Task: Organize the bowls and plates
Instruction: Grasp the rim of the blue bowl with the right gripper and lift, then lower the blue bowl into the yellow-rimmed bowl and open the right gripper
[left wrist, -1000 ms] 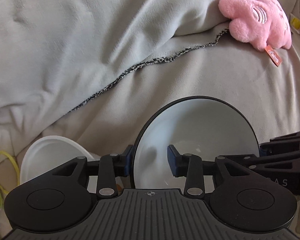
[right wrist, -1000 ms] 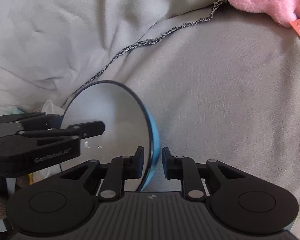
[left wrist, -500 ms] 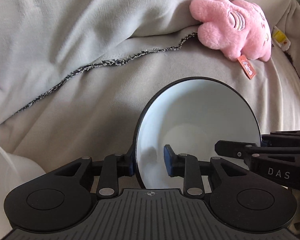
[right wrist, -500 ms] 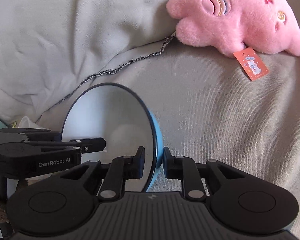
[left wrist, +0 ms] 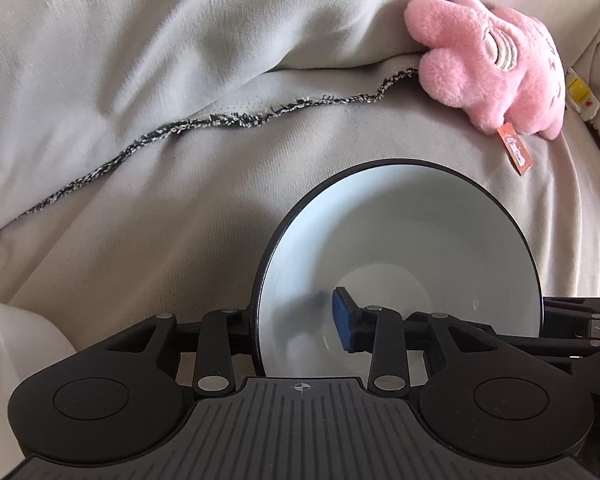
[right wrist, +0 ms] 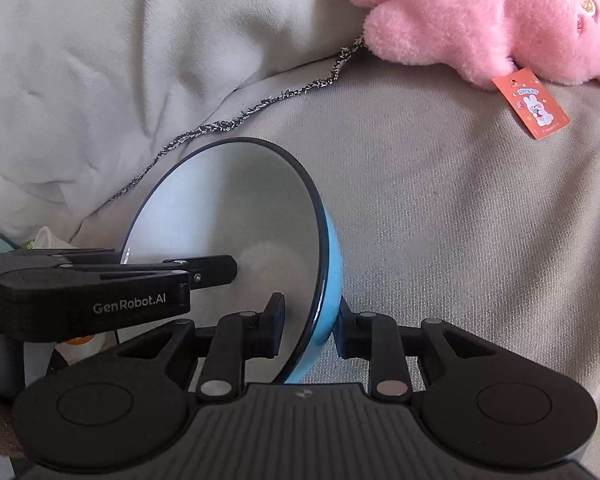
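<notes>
grey fleece blanket (left wrist: 148,64) and beige cushion (right wrist: 460,220) fill both views, soft and yielding under anything set down. pink plush toy (right wrist: 500,20) lies at upper right. lower centre, a blue bowl (right wrist: 240,216) with pale inside and dark rim stands tilted; it looks rigid, glossy, likely slippery and breakable, best taken at the rim. left gripper (left wrist: 296,320) and right gripper (right wrist: 308,320) both straddle that rim, jaws opening, pads apparently clear.

one bowl (left wrist: 400,248), one pink plush toy (left wrist: 488,68), two grippers (left wrist: 296,320)
</notes>
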A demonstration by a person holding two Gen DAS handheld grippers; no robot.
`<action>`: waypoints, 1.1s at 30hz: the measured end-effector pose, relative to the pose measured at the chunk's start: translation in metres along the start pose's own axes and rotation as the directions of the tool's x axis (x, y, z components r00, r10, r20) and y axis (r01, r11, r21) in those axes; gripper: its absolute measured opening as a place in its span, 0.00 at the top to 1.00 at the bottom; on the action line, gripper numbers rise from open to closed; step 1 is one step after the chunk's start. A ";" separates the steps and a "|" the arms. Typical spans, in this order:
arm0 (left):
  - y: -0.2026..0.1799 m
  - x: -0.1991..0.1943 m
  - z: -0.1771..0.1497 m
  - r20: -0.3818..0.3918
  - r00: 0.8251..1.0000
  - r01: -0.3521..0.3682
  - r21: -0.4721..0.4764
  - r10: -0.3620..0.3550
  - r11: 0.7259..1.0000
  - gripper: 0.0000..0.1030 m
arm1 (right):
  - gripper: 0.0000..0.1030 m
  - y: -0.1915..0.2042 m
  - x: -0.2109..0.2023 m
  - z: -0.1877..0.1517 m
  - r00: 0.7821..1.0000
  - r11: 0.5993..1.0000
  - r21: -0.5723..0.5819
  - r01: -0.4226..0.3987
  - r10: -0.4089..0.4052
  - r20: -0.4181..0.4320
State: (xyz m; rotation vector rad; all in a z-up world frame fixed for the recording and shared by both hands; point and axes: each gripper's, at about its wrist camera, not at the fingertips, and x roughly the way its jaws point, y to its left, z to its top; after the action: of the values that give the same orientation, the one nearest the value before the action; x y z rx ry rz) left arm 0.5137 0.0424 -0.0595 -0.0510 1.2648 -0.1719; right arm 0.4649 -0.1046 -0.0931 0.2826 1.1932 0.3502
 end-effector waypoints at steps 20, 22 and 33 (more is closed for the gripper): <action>-0.069 -0.127 -0.122 0.065 0.998 0.020 0.001 -0.020 1.000 0.62 | 0.74 0.017 -0.152 -0.098 0.992 0.994 -0.106 -0.039 0.051 0.113; -0.073 -0.115 -0.141 0.038 0.999 0.006 0.024 -0.007 1.000 0.63 | 0.74 0.009 -0.144 -0.116 0.996 0.995 -0.090 -0.034 0.042 0.082; -0.070 -0.084 -0.167 0.006 1.000 0.023 -0.008 -0.023 1.000 0.74 | 0.73 -0.015 -0.108 -0.141 0.999 0.999 -0.033 0.004 -0.002 0.052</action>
State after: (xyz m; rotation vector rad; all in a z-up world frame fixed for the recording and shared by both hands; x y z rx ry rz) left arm 0.3237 -0.0041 -0.0212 -0.0728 1.2593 -0.1867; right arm 0.2989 -0.1588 -0.0554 0.2596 1.1352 0.3579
